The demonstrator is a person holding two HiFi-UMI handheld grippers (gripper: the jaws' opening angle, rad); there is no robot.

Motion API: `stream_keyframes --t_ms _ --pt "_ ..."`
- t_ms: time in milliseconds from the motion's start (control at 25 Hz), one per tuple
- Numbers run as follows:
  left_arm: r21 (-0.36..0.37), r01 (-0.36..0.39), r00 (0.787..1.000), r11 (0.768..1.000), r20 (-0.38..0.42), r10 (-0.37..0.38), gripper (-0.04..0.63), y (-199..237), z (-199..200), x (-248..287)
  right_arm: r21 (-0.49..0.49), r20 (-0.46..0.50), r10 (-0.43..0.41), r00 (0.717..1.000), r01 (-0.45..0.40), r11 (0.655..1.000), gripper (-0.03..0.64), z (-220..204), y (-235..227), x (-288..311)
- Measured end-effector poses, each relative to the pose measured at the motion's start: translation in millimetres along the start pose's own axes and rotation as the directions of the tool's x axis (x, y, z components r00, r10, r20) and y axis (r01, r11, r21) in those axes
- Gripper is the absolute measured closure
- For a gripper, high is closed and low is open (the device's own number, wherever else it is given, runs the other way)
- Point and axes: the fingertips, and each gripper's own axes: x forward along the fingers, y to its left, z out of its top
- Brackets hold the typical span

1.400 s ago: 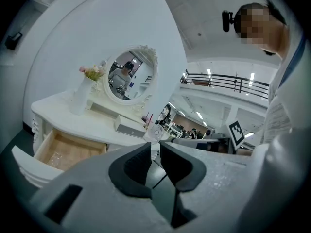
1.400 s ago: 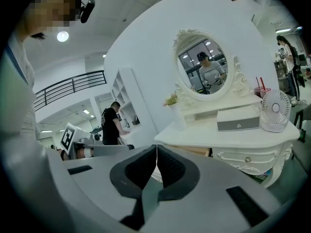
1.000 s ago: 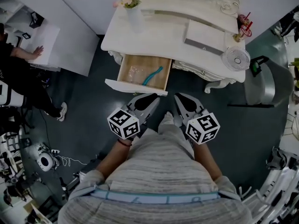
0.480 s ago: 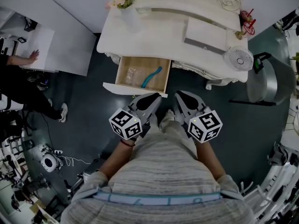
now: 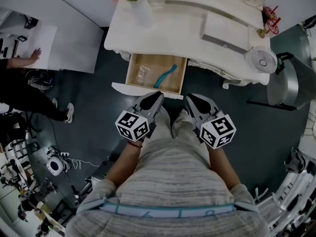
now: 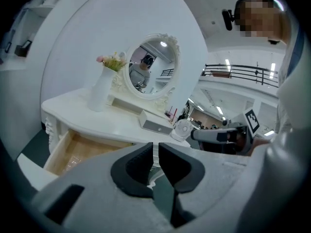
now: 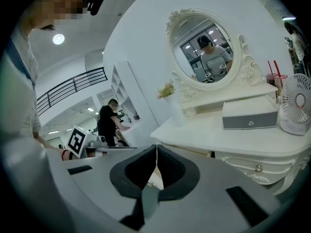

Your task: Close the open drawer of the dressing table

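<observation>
White dressing table (image 5: 173,31), light wooden drawer (image 5: 153,62), teal object (image 5: 166,76).

Grey striped top (image 5: 168,177), pale blue waistband (image 5: 163,210); left gripper (image 5: 156,97), right gripper (image 5: 191,98) grey, black pads (image 6: 132,169), marker cubes (image 5: 132,126).

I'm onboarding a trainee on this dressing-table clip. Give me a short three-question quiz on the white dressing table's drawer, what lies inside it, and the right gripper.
1. True or false: the wood-lined drawer of the white dressing table is pushed fully shut.
2. Which thing lies in that drawer beside the clear plastic bag? A: a teal curved tool; B: a red-strawed cup; C: a small white fan.
3. How do the jaws of the grey right gripper stand, and what is between them?
Key: 1 false, it stands pulled out. 2 A. 3 together, with nothing between them.
</observation>
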Motion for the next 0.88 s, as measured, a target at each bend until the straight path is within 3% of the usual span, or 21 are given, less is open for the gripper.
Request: stream_keyframes --t_ms 240,440,640,880 --pt "0.013 -0.103 0.994 0.995 -0.043 0.103 0.549 39.2 -32.6 -3.3 -0.063 -0.025 0.029 0.999 -0.031 0.998 0.606 -19.8 2.7 26.9" --pt "0.030 -0.183 0.976 0.983 -0.112 0.186 0.548 66.5 -63.1 -12.4 -0.082 -0.066 0.024 0.998 -0.029 0.996 0.606 -34.5 -3.2 42.2" --pt "0.061 -0.271 0.938 0.961 -0.209 0.278 0.548 95.6 -97.3 -21.1 -0.068 -0.090 0.003 0.996 -0.009 0.998 0.606 -43.6 -15.6 45.1" --pt "0.083 -0.324 0.884 0.942 -0.328 0.333 0.543 121.3 -135.5 -24.6 -0.055 -0.097 -0.010 0.995 0.005 0.998 0.606 -45.1 -23.8 44.5"
